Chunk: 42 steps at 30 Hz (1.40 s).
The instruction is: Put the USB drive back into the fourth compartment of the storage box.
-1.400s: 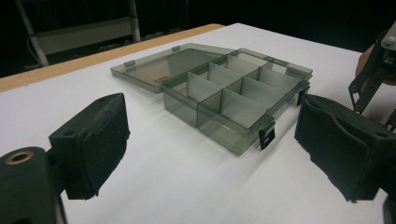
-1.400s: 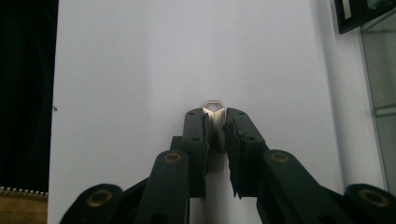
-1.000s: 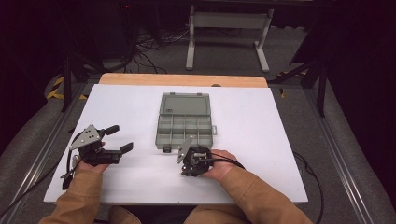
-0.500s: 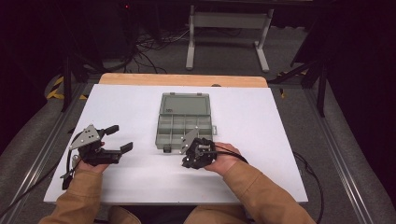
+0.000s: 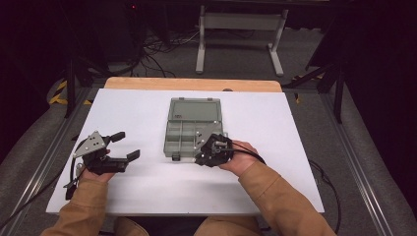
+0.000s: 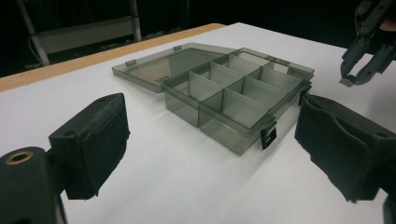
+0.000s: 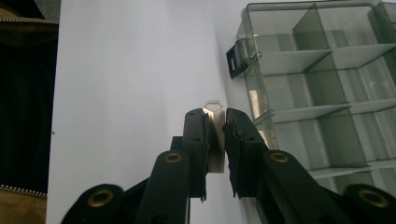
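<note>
A smoky clear compartment box point(image 5: 183, 140) lies open at the table's middle, its lid point(image 5: 193, 109) folded flat behind it; its compartments point(image 6: 224, 88) look empty. My right gripper point(image 5: 200, 158) hovers at the box's near right corner point(image 7: 261, 60), shut on a small flat silver metal piece point(image 7: 214, 108) whose looped end pokes out past the tips. The left gripper view catches that piece point(image 6: 346, 81) hanging above the table. My left gripper point(image 5: 127, 145) rests at the left of the table, open, nothing between its pads point(image 6: 98, 140).
The white tabletop point(image 5: 275, 123) has a wooden strip point(image 5: 192, 83) along its far edge. Beyond it, a metal stand point(image 5: 238, 29) and cables lie on the dark floor. Black latches point(image 6: 267, 137) hang off the box's front wall.
The right gripper has lifted off the table and drifted slightly right, still holding the metal piece. The left gripper has not moved.
</note>
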Each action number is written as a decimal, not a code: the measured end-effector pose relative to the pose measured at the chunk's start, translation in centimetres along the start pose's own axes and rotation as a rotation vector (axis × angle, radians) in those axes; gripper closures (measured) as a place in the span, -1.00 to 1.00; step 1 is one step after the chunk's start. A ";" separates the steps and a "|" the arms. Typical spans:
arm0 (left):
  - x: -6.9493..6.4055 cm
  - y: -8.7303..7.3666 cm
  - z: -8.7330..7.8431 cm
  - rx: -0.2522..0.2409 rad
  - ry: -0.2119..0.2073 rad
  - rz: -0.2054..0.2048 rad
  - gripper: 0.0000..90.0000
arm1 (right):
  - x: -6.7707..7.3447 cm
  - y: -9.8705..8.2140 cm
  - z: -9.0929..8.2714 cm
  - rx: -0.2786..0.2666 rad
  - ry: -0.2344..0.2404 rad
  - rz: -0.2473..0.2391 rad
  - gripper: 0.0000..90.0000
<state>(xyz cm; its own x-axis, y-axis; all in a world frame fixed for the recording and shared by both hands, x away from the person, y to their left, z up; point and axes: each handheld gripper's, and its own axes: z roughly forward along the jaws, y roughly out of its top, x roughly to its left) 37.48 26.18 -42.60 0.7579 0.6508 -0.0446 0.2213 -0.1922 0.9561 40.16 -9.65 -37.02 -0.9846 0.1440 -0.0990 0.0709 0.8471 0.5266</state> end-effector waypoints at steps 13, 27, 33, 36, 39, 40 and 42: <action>0.0 0.0 0.0 0.000 0.002 0.001 -0.76 | -2.0 0.0 -1.6 -0.038 -0.050 0.030 0.76; 0.0 0.0 0.1 0.001 0.001 -0.001 -0.76 | -4.6 -0.7 -2.0 -0.065 -0.099 0.109 0.76; 0.1 0.0 0.1 0.001 0.001 0.000 -0.76 | -6.1 -1.2 -1.6 -0.071 -0.129 0.164 0.76; 0.1 0.0 0.2 0.001 0.001 0.001 -0.76 | -6.6 -1.4 -1.6 -0.076 -0.139 0.185 0.76; 0.1 0.0 0.2 0.002 0.000 0.000 -0.76 | -7.3 -1.7 -1.4 -0.065 -0.164 0.218 0.76; 0.1 0.0 0.2 0.005 0.001 0.001 -0.76 | -7.4 -1.7 -1.4 -0.065 -0.167 0.228 0.76; 0.1 -0.1 0.2 0.004 0.000 -0.003 -0.76 | -8.1 -2.0 -1.3 -0.056 -0.190 0.256 0.76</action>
<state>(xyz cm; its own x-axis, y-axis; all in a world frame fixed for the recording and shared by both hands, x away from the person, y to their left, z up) 37.67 26.08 -42.73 0.7572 0.6514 -0.0476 0.2259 -0.1927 0.9549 47.77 -13.14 -36.17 -0.8880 0.4464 -0.1103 0.2985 0.7422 0.6001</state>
